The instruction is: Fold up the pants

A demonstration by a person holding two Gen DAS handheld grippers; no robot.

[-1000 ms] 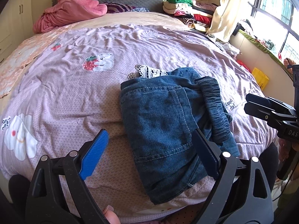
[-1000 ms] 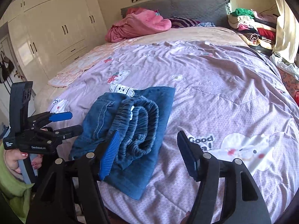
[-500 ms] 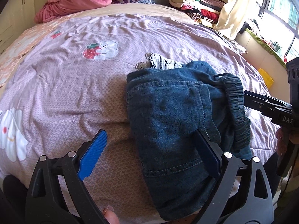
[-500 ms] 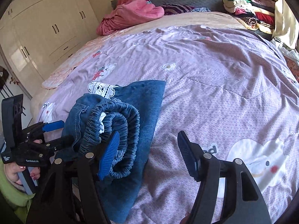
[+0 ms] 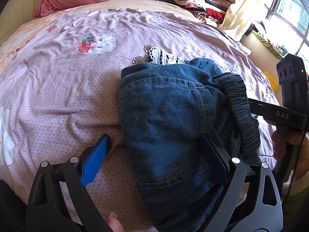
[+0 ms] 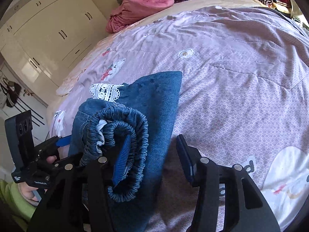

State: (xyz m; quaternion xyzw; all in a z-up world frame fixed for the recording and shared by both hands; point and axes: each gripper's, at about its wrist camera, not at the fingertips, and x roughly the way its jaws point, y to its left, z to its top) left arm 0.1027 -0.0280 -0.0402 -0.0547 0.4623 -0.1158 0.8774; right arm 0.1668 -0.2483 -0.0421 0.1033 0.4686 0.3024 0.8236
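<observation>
My left gripper [image 5: 156,156] is spread wide, its right finger pressed against the folded denim pants [image 5: 170,119] while the blue left pad [image 5: 96,160] hovers over bare quilt. My right gripper [image 6: 154,158] is also released, jaws wide apart; its left finger [image 6: 121,162] is tucked inside the loop of the elastic waistband [image 6: 133,147], the right one above the quilt. The pants sit in a bundle at the near edge of the bed [image 5: 58,89], on the lilac quilt, with a white lace hem [image 5: 160,56] poking out on their far side. A pink blanket [image 6: 143,3] lies by the headboard, stacked clothes [image 5: 200,5] at the far right corner
</observation>
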